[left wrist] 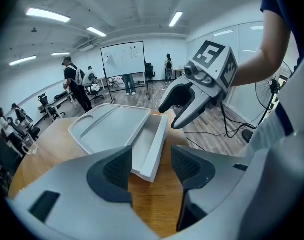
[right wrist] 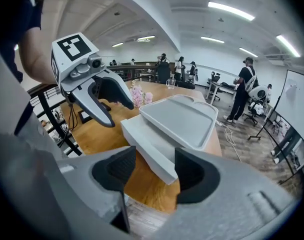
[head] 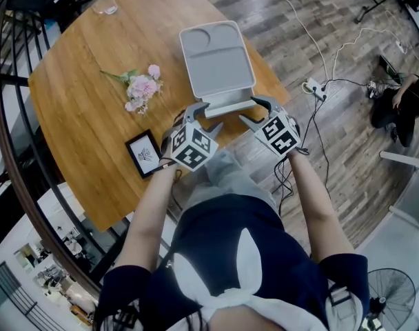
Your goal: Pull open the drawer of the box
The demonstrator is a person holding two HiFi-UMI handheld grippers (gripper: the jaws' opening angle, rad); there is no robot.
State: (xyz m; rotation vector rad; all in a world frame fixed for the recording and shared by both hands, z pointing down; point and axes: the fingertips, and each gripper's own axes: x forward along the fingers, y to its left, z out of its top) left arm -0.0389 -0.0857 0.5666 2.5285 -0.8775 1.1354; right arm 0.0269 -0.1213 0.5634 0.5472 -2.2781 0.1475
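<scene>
A flat grey box (head: 216, 61) with a tray-shaped lid lies on the round wooden table (head: 78, 116). Its drawer (head: 230, 107) stands pulled out toward the near table edge. My left gripper (head: 204, 117) hovers just off the drawer's left front corner, jaws wide open and empty. My right gripper (head: 256, 112) sits off the right front corner, also open and empty. In the left gripper view the drawer (left wrist: 152, 146) lies ahead of the open left gripper (left wrist: 151, 166), apart from the pads. The right gripper view shows the drawer (right wrist: 149, 146) ahead of the open right gripper (right wrist: 151, 170).
Pink flowers (head: 144, 88) and a small black picture frame (head: 144, 154) lie left of the box, a glass (head: 106, 5) at the far edge. Cables and a power strip (head: 314, 88) cover the floor to the right. A black railing (head: 16, 150) curves round the table's left.
</scene>
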